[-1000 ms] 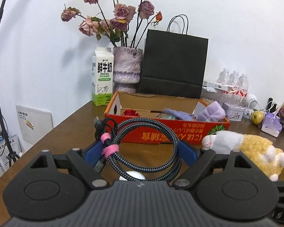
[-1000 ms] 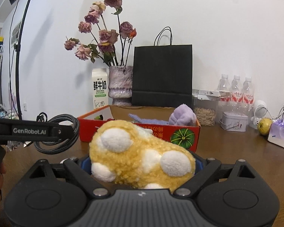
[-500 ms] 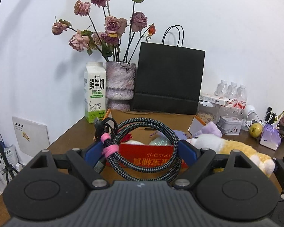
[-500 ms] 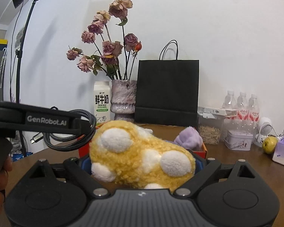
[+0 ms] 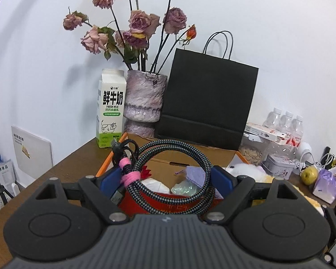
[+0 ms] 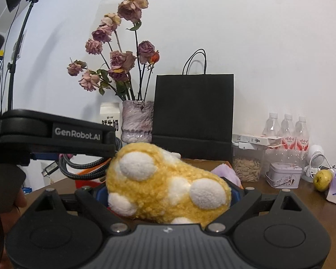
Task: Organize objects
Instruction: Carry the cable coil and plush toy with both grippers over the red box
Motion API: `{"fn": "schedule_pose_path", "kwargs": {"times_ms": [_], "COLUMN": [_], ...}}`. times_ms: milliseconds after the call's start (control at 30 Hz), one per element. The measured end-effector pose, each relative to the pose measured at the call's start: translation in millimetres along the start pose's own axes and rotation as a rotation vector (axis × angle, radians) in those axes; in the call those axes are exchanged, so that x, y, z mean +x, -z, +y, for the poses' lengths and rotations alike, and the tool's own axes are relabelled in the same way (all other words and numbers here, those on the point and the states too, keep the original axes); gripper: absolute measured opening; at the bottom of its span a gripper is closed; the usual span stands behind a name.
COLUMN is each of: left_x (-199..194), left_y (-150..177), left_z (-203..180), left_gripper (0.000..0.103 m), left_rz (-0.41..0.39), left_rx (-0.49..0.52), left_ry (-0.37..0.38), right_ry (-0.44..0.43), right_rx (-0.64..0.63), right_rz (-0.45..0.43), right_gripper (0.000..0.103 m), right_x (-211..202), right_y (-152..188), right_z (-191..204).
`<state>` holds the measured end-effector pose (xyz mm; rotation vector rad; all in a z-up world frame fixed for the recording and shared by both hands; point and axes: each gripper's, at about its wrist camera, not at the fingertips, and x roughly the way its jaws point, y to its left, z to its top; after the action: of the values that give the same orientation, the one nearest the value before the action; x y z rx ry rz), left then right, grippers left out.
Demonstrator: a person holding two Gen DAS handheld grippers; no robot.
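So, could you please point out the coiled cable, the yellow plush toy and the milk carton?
coiled cable [image 5: 168, 198]: left wrist view, lower braided loop.
yellow plush toy [image 6: 168, 190]: right wrist view, yellow body.
milk carton [image 5: 112, 112]: left wrist view, front panel.

"鲜牛奶" in large black characters, with "FRESH MILK" beneath, on the white-and-green milk carton [image 5: 110, 109] beside the vase. "GenRobot.AI" in pale letters on the side of the left claw [image 6: 77, 131], seen from the right wrist view. Red print on the bottle labels [image 6: 290, 141] too small to read.
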<state>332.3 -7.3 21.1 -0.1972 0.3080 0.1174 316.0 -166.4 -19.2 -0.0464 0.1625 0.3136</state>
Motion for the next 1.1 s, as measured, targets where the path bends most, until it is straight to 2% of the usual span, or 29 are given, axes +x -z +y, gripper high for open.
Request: {"fn": "schedule_pose_path", "kwargs": {"times_ms": [367,1100], "left_x": [39.6,110.2], "left_y": [-13.8,-38.3], "left_z": [5.6,2.8], "left_gripper": [0.087,0.087], "left_rz": [0.011,-0.003], "left_rx": [-0.029,-0.003], "left_ry": [-0.016,-0.02], "right_ry": [0.0,-0.009], "right_rx": [0.009,-0.015], "right_rz": [-0.023,-0.013], "right_gripper": [0.093,0.093], "right_x": [46.3,129.4], "right_y": [-11.9,-21.6], "right_z": [-3.1,-15.1]}}
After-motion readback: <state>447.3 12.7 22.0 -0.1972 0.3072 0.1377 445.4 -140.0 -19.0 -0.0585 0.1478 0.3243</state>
